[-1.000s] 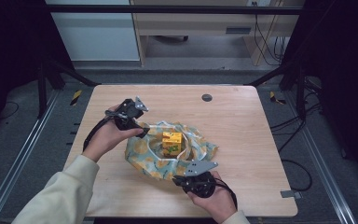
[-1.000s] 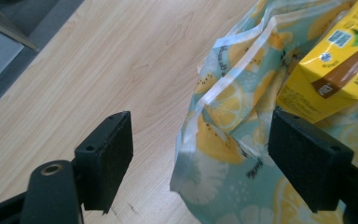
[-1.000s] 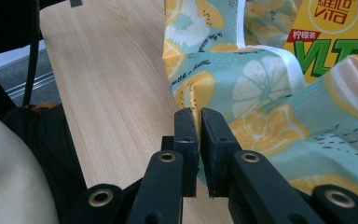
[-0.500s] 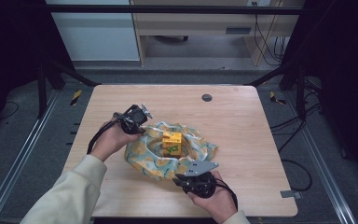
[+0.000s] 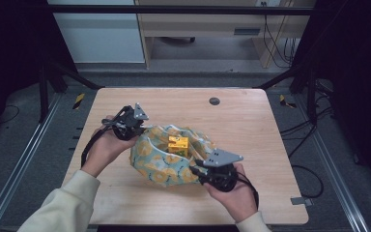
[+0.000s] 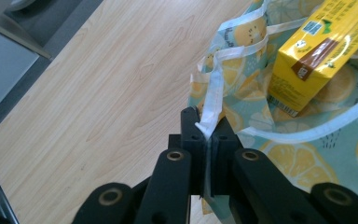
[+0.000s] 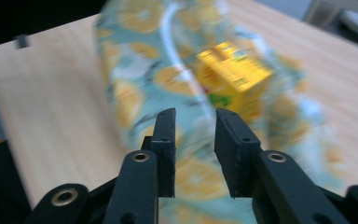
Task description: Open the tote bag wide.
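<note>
A lemon-print cloth [image 5: 157,164] lies bunched in the middle of the wooden table [image 5: 256,130], with a yellow drink carton [image 5: 178,143] standing in it. My left gripper [image 5: 137,129] is at the cloth's left edge. In the left gripper view the gripper [image 6: 208,133] is shut on the cloth's white hem [image 6: 213,100], with the carton [image 6: 317,51] just beyond. My right gripper [image 5: 195,170] is at the cloth's near right side. In the right gripper view the gripper [image 7: 195,140] stands open over the cloth [image 7: 135,88], and the blurred carton [image 7: 233,74] lies ahead.
A small dark round cap [image 5: 214,101] sits in the table top near the far edge. A grey clip [image 5: 299,200] hangs on the near right edge. Bare wood surrounds the cloth. Black frame rails and cables lie beside the table.
The cloth's left edge has risen and folded in toward the carton with my left gripper. The right gripper has shifted slightly at the cloth's near right side.
</note>
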Motion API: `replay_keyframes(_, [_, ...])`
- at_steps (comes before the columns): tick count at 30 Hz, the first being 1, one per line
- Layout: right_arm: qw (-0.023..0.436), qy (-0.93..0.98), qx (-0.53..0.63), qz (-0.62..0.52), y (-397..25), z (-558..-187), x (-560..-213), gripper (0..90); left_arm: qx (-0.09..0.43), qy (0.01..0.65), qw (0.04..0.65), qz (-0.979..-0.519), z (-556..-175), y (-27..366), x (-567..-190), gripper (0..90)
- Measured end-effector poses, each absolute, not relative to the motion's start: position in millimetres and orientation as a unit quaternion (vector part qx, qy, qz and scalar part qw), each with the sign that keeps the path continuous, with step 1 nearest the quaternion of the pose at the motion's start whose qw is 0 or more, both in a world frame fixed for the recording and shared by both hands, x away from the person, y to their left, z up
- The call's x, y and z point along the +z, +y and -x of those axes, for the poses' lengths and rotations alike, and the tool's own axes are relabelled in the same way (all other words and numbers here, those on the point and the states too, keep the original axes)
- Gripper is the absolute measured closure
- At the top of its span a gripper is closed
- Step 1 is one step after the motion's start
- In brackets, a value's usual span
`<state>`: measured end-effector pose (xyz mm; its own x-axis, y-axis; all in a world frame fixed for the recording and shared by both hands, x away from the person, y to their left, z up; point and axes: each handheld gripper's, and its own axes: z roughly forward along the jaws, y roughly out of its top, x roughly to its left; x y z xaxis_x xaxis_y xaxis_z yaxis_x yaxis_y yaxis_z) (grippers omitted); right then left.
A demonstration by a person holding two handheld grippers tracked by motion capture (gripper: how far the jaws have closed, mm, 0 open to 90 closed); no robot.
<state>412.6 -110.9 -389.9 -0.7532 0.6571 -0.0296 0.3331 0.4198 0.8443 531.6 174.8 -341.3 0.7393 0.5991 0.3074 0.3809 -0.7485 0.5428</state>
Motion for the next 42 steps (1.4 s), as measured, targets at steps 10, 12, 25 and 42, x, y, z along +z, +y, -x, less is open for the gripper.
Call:
replay_keyframes(10, [0.182, 0.850, 0.364, -0.334, -107.5, -463.0, -398.1, 77.4, 0.241, 0.263, 0.236, -0.904, -527.7, 171.8, -340.5, 87.4])
replay_keyframes(12, [0.176, 0.858, 0.353, -0.330, -101.1, -464.5, -406.0, 78.2, 0.242, 0.262, 0.238, -0.903, -527.9, 171.2, -340.9, 87.4])
replay_keyframes(25, [0.187, 0.868, 0.305, -0.344, -94.9, -482.2, -436.6, 67.1, 0.244, 0.249, 0.243, -0.905, -517.6, 163.6, -339.9, 87.9])
replay_keyframes(42, [0.194, 0.858, 0.311, -0.360, -106.7, -473.9, -436.2, 57.0, 0.276, 0.247, 0.294, -0.881, -503.2, 165.2, -306.8, 88.3])
